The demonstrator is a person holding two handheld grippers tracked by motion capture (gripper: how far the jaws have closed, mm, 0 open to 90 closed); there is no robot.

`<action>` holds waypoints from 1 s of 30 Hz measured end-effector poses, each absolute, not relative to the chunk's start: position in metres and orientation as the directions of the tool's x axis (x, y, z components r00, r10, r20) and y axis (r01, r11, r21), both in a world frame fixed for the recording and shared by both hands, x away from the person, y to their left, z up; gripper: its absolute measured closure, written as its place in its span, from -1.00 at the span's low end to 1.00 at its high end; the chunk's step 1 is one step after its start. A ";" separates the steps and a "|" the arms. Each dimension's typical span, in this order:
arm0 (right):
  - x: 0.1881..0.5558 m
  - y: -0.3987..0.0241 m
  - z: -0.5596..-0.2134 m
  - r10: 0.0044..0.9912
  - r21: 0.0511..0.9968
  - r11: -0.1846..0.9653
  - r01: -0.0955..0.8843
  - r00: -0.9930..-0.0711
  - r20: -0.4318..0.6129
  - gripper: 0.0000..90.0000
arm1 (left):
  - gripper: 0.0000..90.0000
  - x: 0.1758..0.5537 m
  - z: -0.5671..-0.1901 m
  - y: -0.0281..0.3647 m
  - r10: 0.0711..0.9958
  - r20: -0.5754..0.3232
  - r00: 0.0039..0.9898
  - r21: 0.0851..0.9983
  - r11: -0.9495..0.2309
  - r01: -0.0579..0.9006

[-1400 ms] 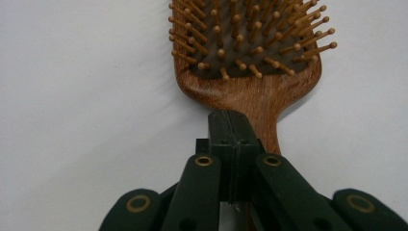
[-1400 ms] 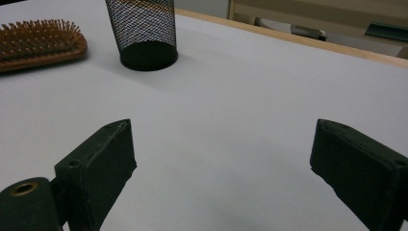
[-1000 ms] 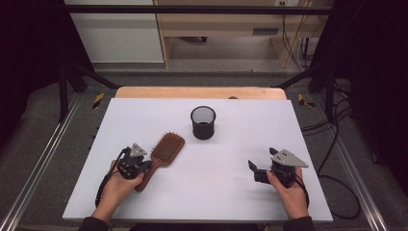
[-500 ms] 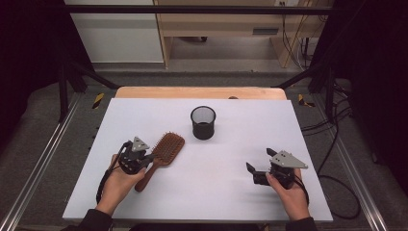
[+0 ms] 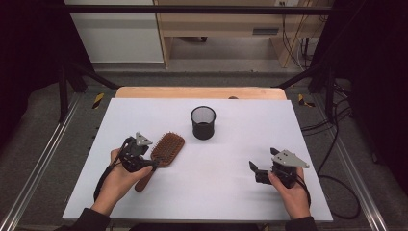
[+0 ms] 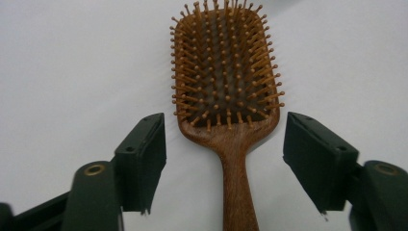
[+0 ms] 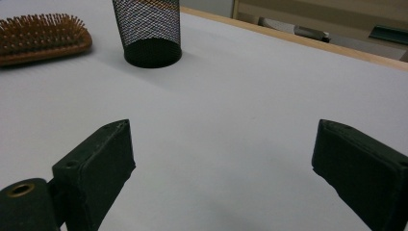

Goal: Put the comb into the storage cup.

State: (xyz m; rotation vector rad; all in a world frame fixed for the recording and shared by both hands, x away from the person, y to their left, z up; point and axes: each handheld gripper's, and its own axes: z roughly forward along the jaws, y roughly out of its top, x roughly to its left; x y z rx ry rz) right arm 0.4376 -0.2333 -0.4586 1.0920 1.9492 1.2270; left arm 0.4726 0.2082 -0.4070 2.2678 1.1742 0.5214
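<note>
White bench (image 5: 221, 192) under dim surroundings: the brush (image 6: 226, 91) lies flat left of the cup (image 5: 203, 122), not yet lifted. My left gripper (image 6: 223, 161) has just spread its jaws wide astride the handle without touching; right gripper (image 7: 221, 173) waits wide, empty.

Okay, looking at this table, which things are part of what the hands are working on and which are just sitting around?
In the job:
- wooden hairbrush, lying bristles up between the open jaws of the left gripper, which have just been opening and do not touch it

Just lying about:
- black mesh cup, upright, apart from the brush
- right gripper, open over bare white table
</note>
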 end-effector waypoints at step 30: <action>0.436 -0.230 -0.458 0.859 0.913 0.245 0.325 -0.509 -0.050 -0.86 | -0.79 0.480 -0.444 0.201 0.829 0.050 0.557 0.516 -0.499 0.696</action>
